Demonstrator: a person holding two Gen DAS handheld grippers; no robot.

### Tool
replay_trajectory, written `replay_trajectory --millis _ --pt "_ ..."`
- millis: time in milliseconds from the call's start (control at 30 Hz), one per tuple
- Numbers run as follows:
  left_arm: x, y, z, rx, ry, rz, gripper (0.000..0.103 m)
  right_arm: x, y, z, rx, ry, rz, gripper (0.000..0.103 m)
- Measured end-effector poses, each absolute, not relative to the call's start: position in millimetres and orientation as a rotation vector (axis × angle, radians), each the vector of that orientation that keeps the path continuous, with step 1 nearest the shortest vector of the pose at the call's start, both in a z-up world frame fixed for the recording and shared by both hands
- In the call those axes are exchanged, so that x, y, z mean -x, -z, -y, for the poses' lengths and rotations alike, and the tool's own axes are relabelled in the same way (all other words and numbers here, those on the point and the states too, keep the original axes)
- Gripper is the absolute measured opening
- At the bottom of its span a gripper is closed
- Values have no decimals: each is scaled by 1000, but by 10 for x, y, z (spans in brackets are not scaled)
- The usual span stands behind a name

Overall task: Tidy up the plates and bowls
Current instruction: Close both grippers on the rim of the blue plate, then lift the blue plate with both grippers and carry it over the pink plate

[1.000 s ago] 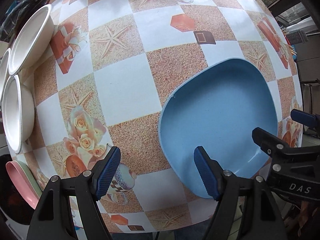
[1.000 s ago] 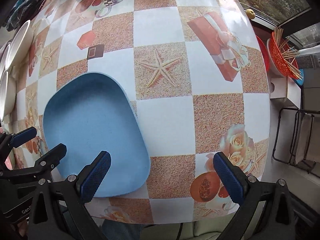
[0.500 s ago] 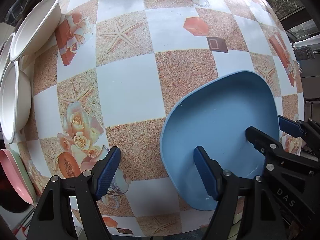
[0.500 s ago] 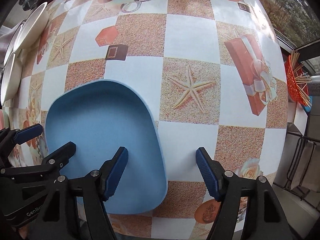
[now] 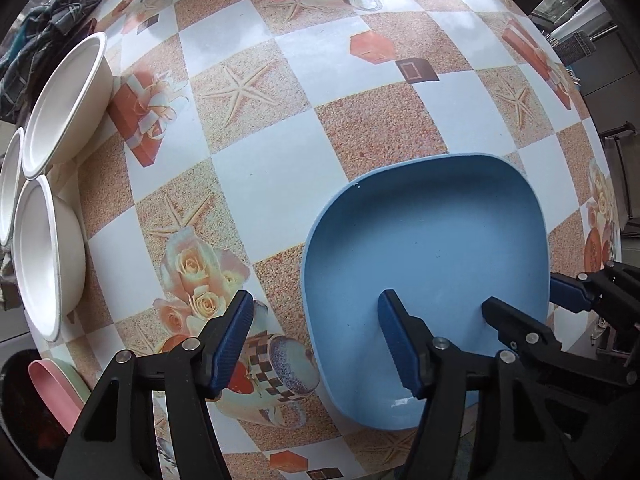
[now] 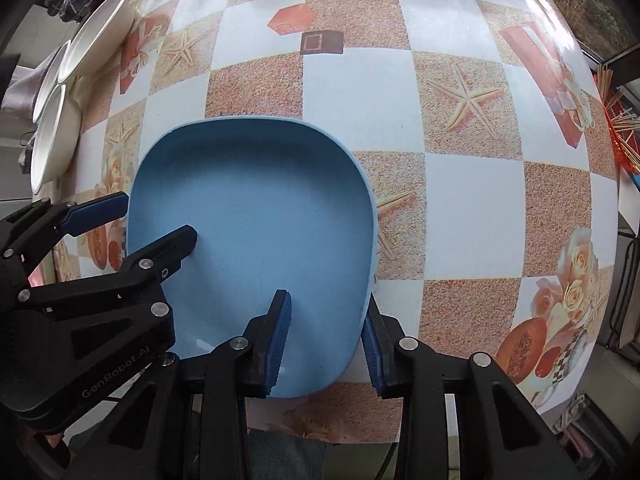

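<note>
A blue squarish plate (image 5: 432, 248) lies on the patterned tablecloth near the table's front edge; it also shows in the right wrist view (image 6: 256, 208). My left gripper (image 5: 316, 340) is open and straddles the plate's left rim, one finger inside, one outside. My right gripper (image 6: 326, 340) is narrowed around the plate's right rim, one pad inside, one outside; I cannot tell whether the pads touch it. Three white bowls (image 5: 60, 108) stand at the table's left edge.
Pink and pale green plates (image 5: 52, 384) sit at the lower left, off the table edge. An orange basket with sticks (image 6: 616, 120) stands beyond the table's right side. Crumpled cloth (image 5: 48, 32) lies at the back left.
Both grippers moved in onto the blue plate. The right gripper's fingers closed a good deal and now flank the right rim. The left gripper stayed open.
</note>
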State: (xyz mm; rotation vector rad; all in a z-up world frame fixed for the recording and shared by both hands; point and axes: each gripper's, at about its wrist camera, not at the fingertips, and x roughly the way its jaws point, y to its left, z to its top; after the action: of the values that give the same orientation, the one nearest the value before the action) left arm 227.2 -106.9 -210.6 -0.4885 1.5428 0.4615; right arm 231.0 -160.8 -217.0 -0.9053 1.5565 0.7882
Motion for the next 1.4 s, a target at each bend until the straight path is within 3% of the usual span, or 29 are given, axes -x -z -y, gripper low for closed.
replay_trajectory --millis 167,233,300,633,833,933,1100,1400 --pt "-2370 2116 1044 472 -406 -1534 67 -2317 2177 1606 826 -721 -1585 37" --pt "-2346 2116 1027 510 -365 -1521 48 -2341 2177 1608 815 -720 -1599 37" --pt "-2405 2079 1105 466 -340 -1532 38 -2411 2188 1599 808 -714 -1609 37" --pt "-1784 2055 1377 407 -320 -1617 35 -2068 2310 1771 754 -708 -1781 37" --pt "-1393 2056 1287 475 -359 -1627 35 -1512 2363 1589 918 -775 -1727 37" --pt "-1377 2039 1298 480 -336 -1626 35 -1419 2399 1519 980 -766 -1706 45" --pt "-1166 2006 1377 462 -311 -1633 35 -1607 2390 1516 873 -721 -1806 38" --pt "-679 1841 1014 487 -286 -1595 35 -1307 2250 1407 862 -758 -1830 38"
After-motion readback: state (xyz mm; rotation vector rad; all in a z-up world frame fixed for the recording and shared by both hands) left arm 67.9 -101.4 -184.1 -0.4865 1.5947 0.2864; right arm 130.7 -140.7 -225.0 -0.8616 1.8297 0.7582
